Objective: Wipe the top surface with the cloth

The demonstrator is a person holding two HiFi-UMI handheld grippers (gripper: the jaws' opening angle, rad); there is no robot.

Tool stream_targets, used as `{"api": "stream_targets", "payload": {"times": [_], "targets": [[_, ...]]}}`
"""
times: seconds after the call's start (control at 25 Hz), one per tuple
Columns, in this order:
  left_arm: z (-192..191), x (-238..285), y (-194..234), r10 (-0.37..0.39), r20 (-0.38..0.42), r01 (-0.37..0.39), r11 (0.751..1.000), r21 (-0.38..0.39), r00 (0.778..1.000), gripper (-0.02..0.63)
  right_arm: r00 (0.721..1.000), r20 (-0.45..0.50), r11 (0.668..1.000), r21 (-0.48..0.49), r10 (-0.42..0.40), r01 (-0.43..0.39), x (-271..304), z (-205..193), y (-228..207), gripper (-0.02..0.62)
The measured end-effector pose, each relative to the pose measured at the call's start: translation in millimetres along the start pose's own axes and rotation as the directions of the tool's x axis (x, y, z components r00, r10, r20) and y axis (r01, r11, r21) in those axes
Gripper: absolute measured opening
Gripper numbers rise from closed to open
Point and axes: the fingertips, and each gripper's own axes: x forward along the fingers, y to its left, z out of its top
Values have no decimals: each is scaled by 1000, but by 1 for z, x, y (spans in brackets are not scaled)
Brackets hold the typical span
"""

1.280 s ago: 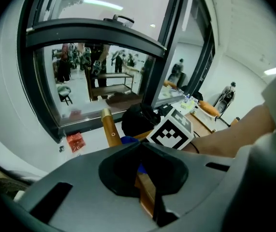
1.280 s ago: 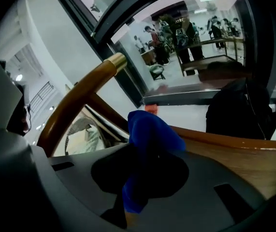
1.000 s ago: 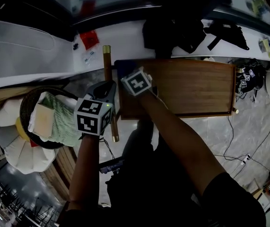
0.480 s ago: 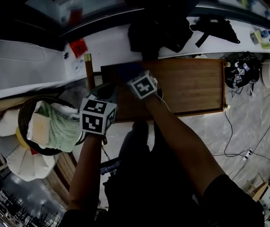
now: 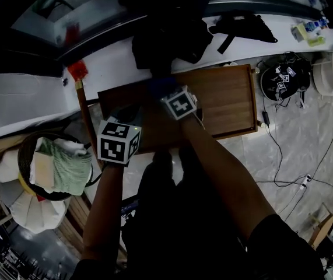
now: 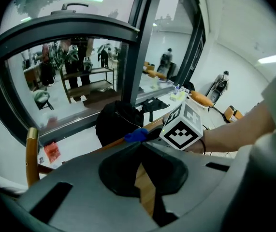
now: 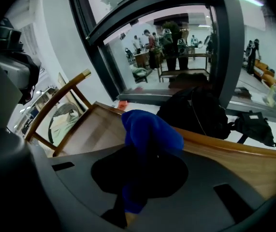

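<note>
Right gripper (image 7: 141,151) clamps blue cloth (image 7: 150,129) on wooden top (image 5: 227,98), toward 11 o'clock. Left gripper (image 6: 140,148) at its 8 o'clock, jaws nearly together, empty.

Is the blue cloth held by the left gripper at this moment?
No, the blue cloth is clamped between the jaws of the right gripper, as the right gripper view shows.

A blue cloth (image 7: 147,134) is seen at the far edge of the rectangular wooden table top (image 5: 227,101), a black backpack (image 5: 166,39) behind it.
</note>
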Motion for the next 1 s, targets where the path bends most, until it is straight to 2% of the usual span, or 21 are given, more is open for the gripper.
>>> {"api": "stream_targets", "payload": {"times": [0.48,0.68,1.0], "targets": [[38,40,-83,-64,2,64,997,44,998,11,989,11,986,85,-148,147,-78,-50,-133,57],[52,60,-110,-86,-2,86,995,56,996,11,981,35,967,178,-189,180,-103,-65,-184,57],[72,82,-146,-117,-20,118,989,93,993,12,959,4,933,231,-285,276,-134,-81,-255,57]]}}
